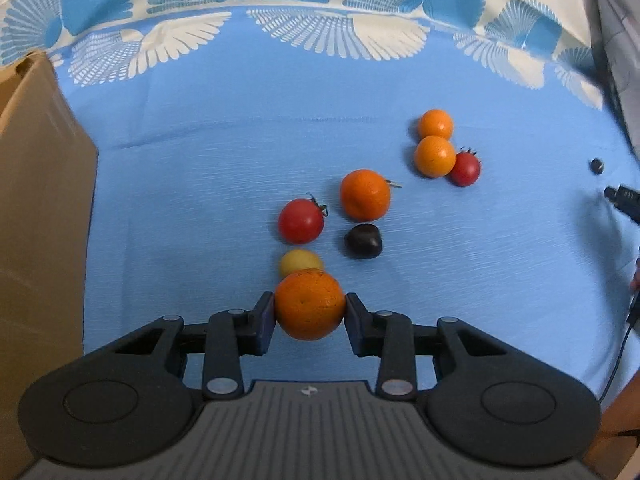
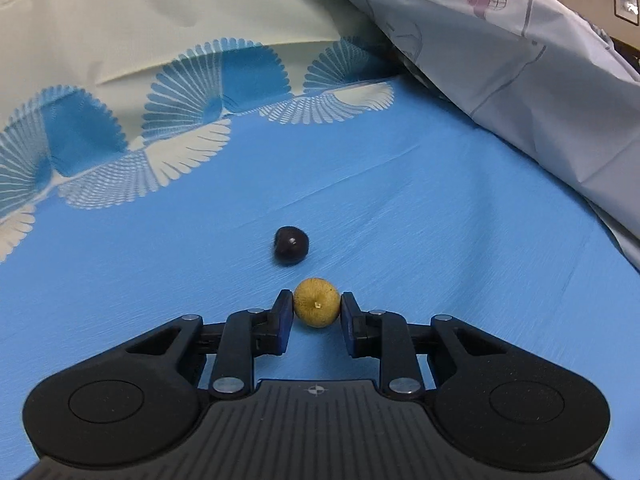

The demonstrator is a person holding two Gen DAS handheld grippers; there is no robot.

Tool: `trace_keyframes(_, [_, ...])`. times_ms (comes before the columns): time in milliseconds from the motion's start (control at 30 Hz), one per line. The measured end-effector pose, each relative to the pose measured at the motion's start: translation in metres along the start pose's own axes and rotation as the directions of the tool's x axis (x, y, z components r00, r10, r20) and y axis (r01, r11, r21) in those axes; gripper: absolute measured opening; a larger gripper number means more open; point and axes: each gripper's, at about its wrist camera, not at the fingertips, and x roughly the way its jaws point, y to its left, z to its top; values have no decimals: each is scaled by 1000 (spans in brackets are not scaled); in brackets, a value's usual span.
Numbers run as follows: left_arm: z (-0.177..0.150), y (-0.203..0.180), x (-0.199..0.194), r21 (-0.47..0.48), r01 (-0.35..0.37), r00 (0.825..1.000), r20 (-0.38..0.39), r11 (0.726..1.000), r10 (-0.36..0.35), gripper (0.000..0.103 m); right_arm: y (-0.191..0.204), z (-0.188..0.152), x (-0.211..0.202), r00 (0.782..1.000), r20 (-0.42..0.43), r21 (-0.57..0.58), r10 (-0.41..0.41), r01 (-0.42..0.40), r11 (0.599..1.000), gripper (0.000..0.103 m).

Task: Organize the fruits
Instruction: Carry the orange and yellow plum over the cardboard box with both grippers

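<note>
My left gripper (image 1: pixel 309 303) is shut on a large orange (image 1: pixel 309 314), its pads pressing both sides. Just beyond it on the blue cloth lie a yellow fruit (image 1: pixel 301 263), a red tomato (image 1: pixel 301 221), a dark purple fruit (image 1: pixel 363 241) and another orange (image 1: pixel 365 194). Farther right, two small oranges (image 1: pixel 434 156) and a second tomato (image 1: pixel 465 168) touch one another. My right gripper (image 2: pixel 316 303) is shut on a small yellow-brown fruit (image 2: pixel 316 301). A dark fruit (image 2: pixel 291 246) rests a little ahead of it.
A cardboard box (image 1: pixel 40 200) stands along the left side. A grey printed cloth (image 2: pixel 520 80) is piled at the right. The blue tablecloth (image 1: pixel 200 160) has a fan-patterned border at the back. A black cable (image 1: pixel 624 200) reaches in at the right edge.
</note>
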Motion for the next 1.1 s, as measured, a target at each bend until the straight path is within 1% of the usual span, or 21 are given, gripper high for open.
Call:
trace_keyframes(100, [-3,0,-17,-9,7,1000,21,1000,-7,41,1,-4,-31,998,18,10,60,-61,998,27])
trace_keyframes(200, [-8,2,-41,-12,17,999,44,1000,-16,41,8,-12,-69,992,34,-5,124,-123,992,27])
trace_keyframes(333, [-18,5,-81,-6,10,998,56,1000,-10,41,24,-25,-133,970,44,-27,240,-239,971,27])
trace_keyframes(433, [-32,13,-116,-5,7,997,72,1000,-7,41,43,-39,-190,938,27,-16,345,-345,938,27])
trace_keyframes(500, [-43,21,-140,-12,12,996,87,1000,-11,41,58,-51,-232,911,28,-26,411,-410,912,27])
trace_keyframes(633, [-70,46,-185,-33,18,995,102,999,-15,41,93,-76,-318,862,39,-87,506,-501,861,27])
trace_keyframes(700, [-85,60,-206,-40,16,994,112,999,-11,41,111,-84,-357,835,30,-119,549,-543,831,27])
trace_keyframes(767, [-102,76,-226,-56,8,993,120,998,-2,41,132,-95,-389,806,3,-155,591,-584,797,27])
trace_keyframes(900, [-138,105,-263,-59,-39,988,149,998,47,41,165,-110,-437,751,-61,-197,658,-655,730,27])
trace_keyframes(967, [-153,119,-277,-66,-37,986,161,997,47,41,181,-116,-459,738,-76,-220,671,-669,710,27])
trace_keyframes(1033, [-167,132,-289,-89,-27,985,170,996,42,41,195,-123,-482,714,-87,-250,695,-691,679,27])
trace_keyframes(1067, [-173,138,-295,-104,-23,984,175,994,41,41,200,-126,-493,708,-84,-265,702,-695,669,27])
trace_keyframes(1100, [-179,145,-302,-125,-22,983,180,992,45,41,203,-129,-503,696,-85,-280,713,-703,654,27])
